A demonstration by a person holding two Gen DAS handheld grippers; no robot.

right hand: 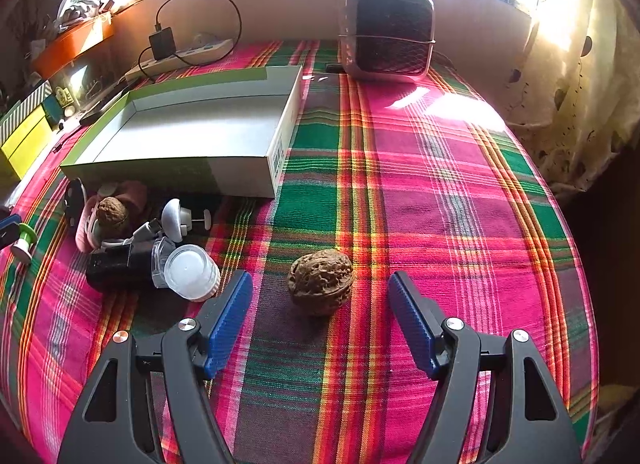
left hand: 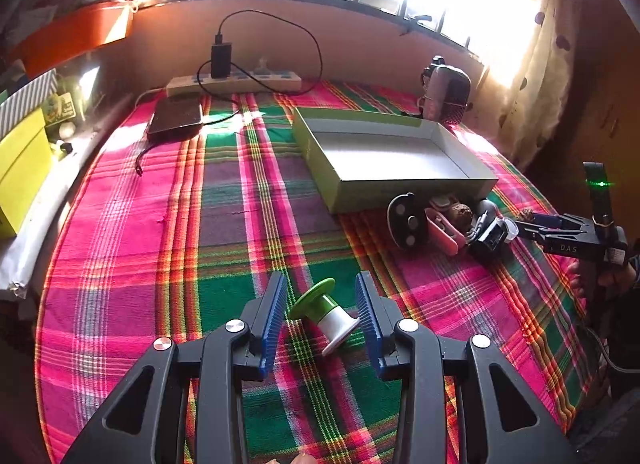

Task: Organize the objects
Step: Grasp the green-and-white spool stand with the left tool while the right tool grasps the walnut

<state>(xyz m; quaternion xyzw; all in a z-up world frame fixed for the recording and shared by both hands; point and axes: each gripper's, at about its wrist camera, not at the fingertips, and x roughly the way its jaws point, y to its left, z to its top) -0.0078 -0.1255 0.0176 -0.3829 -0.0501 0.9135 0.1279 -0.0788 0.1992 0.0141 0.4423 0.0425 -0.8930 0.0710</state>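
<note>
The left gripper point(left hand: 322, 316) hangs with its jaws wide and a green-and-white spool point(left hand: 323, 315) lying tilted on the plaid cloth point(left hand: 160, 223) between the pads, untouched. The right gripper point(right hand: 320, 316) also has wide jaws, a walnut point(right hand: 321, 282) resting loose between them. The empty box point(right hand: 192, 135) sits at 11 o'clock from that walnut, with a clutter of small items point(right hand: 136, 240) just beside its near wall

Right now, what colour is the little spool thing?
The spool is green and white, clearest in the left wrist view.
</note>
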